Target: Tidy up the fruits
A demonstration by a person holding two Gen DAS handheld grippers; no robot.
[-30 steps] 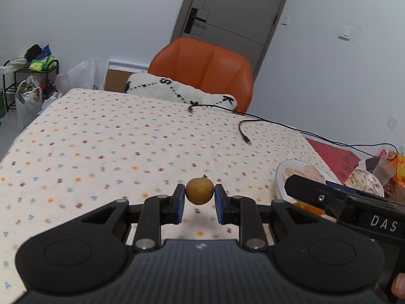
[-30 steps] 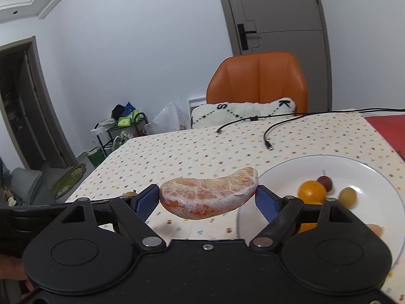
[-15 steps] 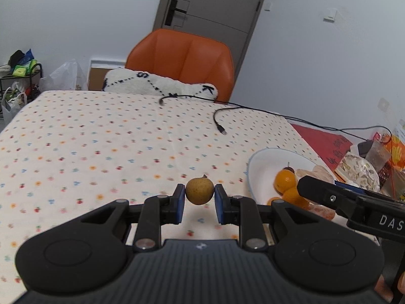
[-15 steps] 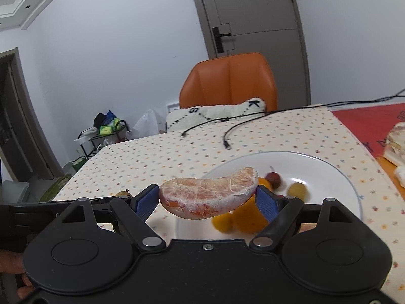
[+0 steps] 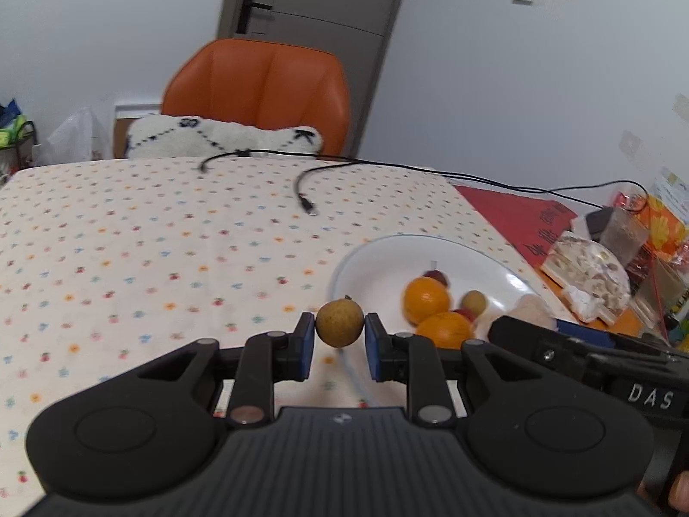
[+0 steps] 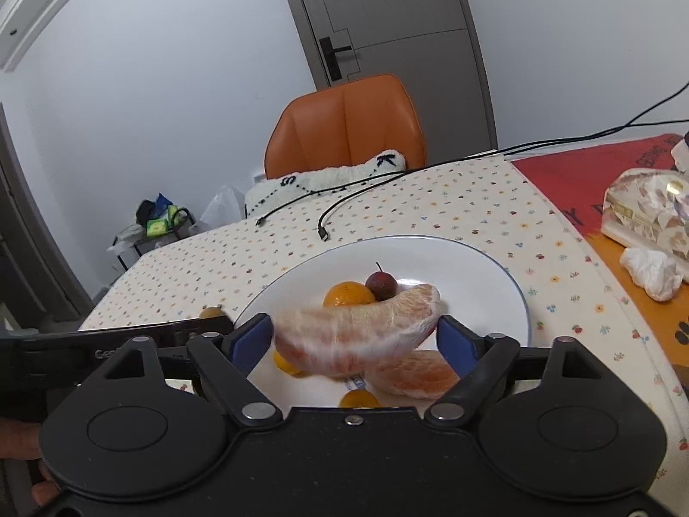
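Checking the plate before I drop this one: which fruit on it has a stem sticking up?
The dark red fruit at the plate's far side, behind the orange; none of the others shows a stem.

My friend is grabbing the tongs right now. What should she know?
Left tongs: shut on a small brown fruit, held near the white plate's left rim.
Right tongs: holding a peeled pomelo segment over the plate; the grip looks loose and blurred.
Done: oranges, a dark red fruit and another pomelo segment are on the plate.
Left: set both held fruits on the plate.
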